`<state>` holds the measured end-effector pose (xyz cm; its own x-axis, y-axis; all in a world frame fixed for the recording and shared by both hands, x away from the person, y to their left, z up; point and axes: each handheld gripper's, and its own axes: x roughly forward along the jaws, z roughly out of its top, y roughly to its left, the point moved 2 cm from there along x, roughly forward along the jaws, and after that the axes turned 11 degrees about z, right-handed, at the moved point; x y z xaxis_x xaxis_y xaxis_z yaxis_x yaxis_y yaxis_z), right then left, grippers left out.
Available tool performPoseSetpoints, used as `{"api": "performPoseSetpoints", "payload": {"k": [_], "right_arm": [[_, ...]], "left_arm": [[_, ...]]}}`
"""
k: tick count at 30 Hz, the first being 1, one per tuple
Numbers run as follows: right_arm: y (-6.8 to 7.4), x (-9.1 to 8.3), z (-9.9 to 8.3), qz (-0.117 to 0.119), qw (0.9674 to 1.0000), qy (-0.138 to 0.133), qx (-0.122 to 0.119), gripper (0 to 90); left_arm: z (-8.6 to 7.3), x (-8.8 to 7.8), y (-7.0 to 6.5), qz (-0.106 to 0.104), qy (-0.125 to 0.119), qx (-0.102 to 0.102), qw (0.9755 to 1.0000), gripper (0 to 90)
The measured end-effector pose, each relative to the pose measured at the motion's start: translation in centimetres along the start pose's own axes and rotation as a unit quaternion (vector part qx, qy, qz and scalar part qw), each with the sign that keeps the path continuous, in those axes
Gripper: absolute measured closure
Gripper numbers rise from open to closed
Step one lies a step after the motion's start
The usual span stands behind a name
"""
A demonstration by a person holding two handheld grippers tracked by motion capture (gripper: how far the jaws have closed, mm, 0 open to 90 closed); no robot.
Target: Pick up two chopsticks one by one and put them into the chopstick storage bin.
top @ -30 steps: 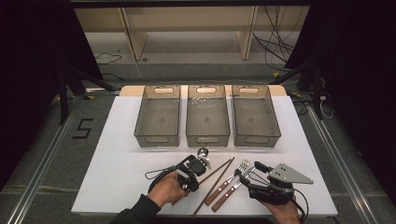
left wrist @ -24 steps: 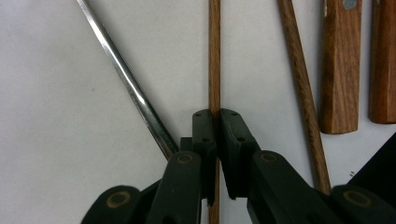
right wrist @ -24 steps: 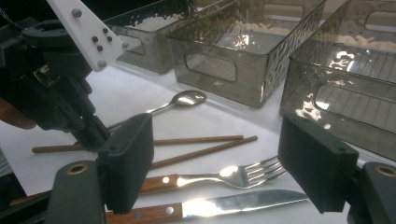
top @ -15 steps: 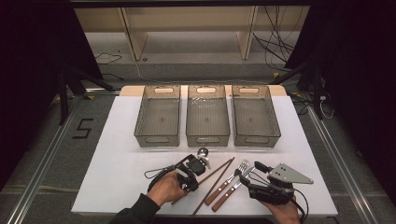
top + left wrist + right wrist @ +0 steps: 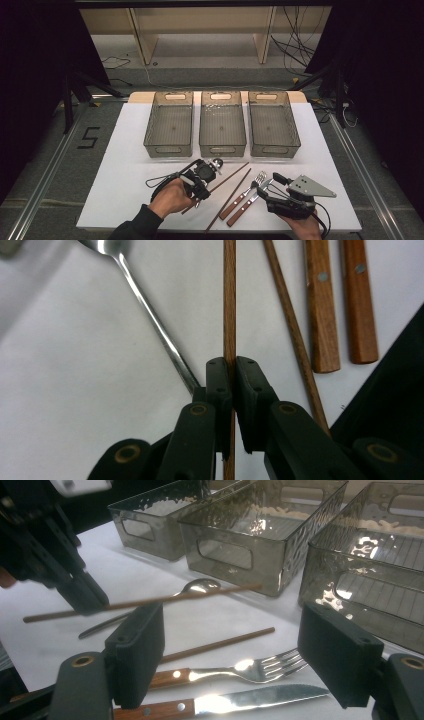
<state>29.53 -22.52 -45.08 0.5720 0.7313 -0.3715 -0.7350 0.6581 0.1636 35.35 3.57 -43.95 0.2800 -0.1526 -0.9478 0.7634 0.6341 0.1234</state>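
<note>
White sheeting covers the table (image 5: 115,175) in the high view, with a "5" (image 5: 89,137) marked on the floor to its left and three bins (image 5: 220,124) at the far side. Left hand-held gripper (image 5: 204,176) is clamped on a chopstick (image 5: 226,180). Left gripper view: chopstick (image 5: 229,300) pinched between the jaws, spoon (image 5: 145,310) beside. Right gripper view: right hand-held gripper (image 5: 232,655) stands wide over fork (image 5: 240,669) and knife (image 5: 235,701), gripping nothing.

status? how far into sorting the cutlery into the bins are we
Done: nothing; the three bins look empty. In hand: left gripper is shut on one chopstick, lifted off the table. Left: second chopstick, spoon, fork, knife. Right gripper is open, holding nothing.
</note>
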Motion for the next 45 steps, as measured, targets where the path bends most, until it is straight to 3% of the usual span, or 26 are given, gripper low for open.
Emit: {"api": "performPoseSetpoints", "payload": {"k": [6, 10, 18, 30, 41, 45], "right_arm": [[0.0, 0.0, 0.0, -0.001, 1.0, -0.001, -0.001, 27.5], [0.0, 0.0, 0.0, -0.001, 1.0, -0.001, -0.001, 27.5], [0.0, 0.0, 0.0, -0.001, 1.0, -0.001, -0.001, 27.5], [0.0, 0.0, 0.0, 0.0, 1.0, -0.005, -0.002, 27.0], [0.0, -0.1, 0.1, 0.001, 0.9999, -0.012, -0.001, 23.4], [0.0, -0.1, 0.1, 0.001, 0.9999, -0.013, 0.0, 22.6]], "left_arm": [[-0.3, -1.6, 1.9, 0.002, -0.028, -0.017, 0.9995, 84.6], [-0.7, -2.2, 3.4, -0.001, -0.052, -0.046, 0.9976, 84.6], [-1.8, -3.6, 6.8, -0.006, -0.098, -0.095, 0.9906, 84.6], [-1.7, -5.9, 11.6, 0.019, -0.149, -0.144, 0.9781, 84.6], [-0.9, -6.0, 14.7, 0.027, -0.153, -0.174, 0.9724, 84.6], [-0.5, -6.1, 15.8, 0.032, -0.15, -0.181, 0.9714, 84.6]]}}
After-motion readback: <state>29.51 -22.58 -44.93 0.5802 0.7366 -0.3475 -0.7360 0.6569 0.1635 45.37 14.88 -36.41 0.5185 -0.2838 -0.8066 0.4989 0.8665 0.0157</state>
